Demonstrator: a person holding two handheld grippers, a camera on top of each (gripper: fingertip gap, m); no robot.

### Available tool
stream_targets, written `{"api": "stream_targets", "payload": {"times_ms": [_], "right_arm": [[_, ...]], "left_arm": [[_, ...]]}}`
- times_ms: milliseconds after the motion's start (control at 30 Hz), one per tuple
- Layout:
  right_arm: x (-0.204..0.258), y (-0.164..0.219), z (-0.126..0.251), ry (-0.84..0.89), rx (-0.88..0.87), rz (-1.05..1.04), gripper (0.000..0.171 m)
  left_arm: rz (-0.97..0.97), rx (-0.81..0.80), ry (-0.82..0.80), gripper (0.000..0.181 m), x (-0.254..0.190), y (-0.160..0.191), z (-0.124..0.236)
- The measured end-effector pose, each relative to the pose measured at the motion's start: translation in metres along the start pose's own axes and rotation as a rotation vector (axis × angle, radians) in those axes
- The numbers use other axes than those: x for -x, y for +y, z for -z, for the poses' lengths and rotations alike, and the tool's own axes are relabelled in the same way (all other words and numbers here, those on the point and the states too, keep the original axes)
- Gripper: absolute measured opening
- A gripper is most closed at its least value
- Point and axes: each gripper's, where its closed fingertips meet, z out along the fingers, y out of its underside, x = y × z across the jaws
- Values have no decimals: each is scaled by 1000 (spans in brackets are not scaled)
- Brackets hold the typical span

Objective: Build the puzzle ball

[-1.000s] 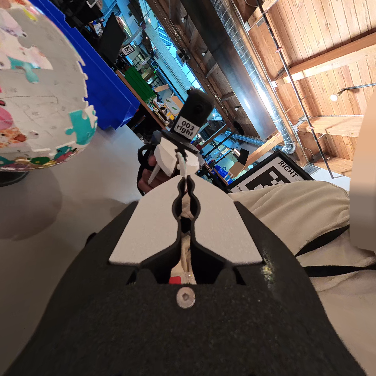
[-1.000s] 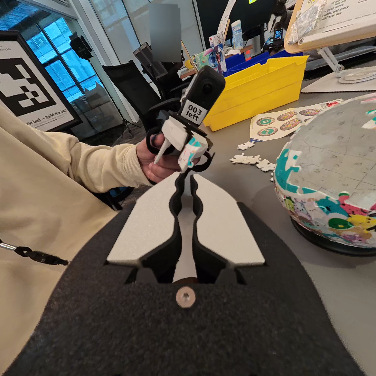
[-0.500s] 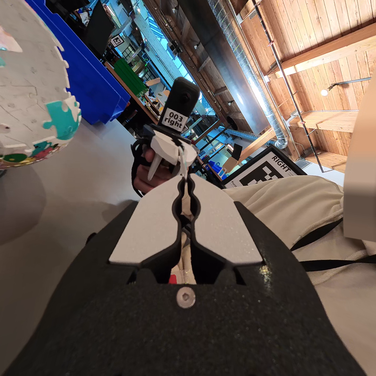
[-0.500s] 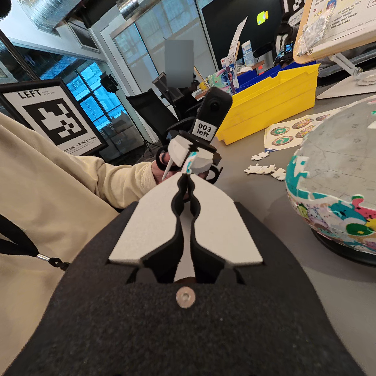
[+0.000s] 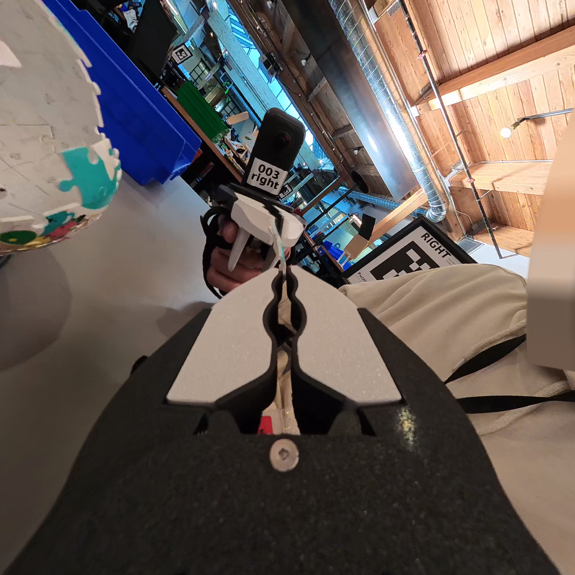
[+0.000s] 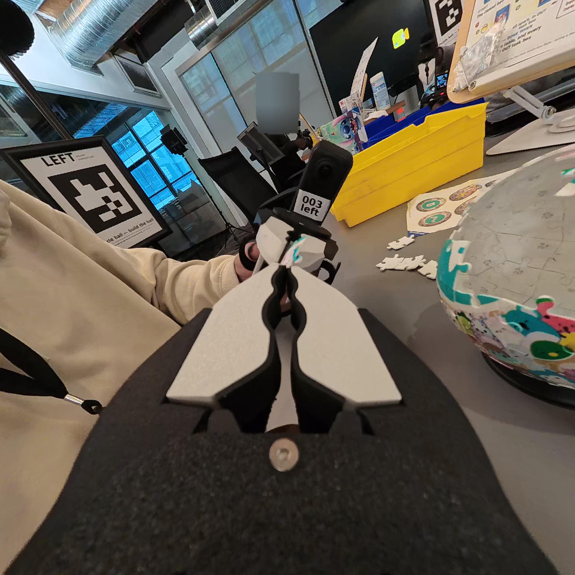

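Observation:
The partly built puzzle ball (image 6: 513, 264), grey on top with a colourful cartoon band, sits on a black stand (image 6: 529, 392) on the grey table; it also shows in the left wrist view (image 5: 46, 140). The two grippers face each other tip to tip in front of the person's chest. My left gripper (image 5: 284, 273) is shut on a small white and teal puzzle piece (image 5: 279, 249), seen edge-on. My right gripper (image 6: 284, 269) has its tips closed on the same piece (image 6: 295, 252) from the other side.
Loose white pieces (image 6: 404, 263) and a sticker sheet (image 6: 435, 214) lie left of the ball. A yellow bin (image 6: 420, 174) stands behind them, and a blue bin (image 5: 140, 124) beyond the ball. A framed marker sign (image 6: 90, 193) and the person's cream sleeve (image 6: 109, 280) are close. My two grippers' fingertips are within a few centimetres of each other.
The two grippers have come together until their tips meet. The right gripper's fingers have closed from a small gap onto the piece that the left gripper holds.

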Motion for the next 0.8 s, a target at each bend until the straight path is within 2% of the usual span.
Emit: {"api": "stream_targets", "payload": {"times_ms": [500,800], "right_arm": [[-7,5,-2,60,29,66,5],[-1,11,-11,23,54,52,7]], "left_arm": [[2,47,-10,1,1,6,3],[4,103,-10,1,-1,14,9]]}}
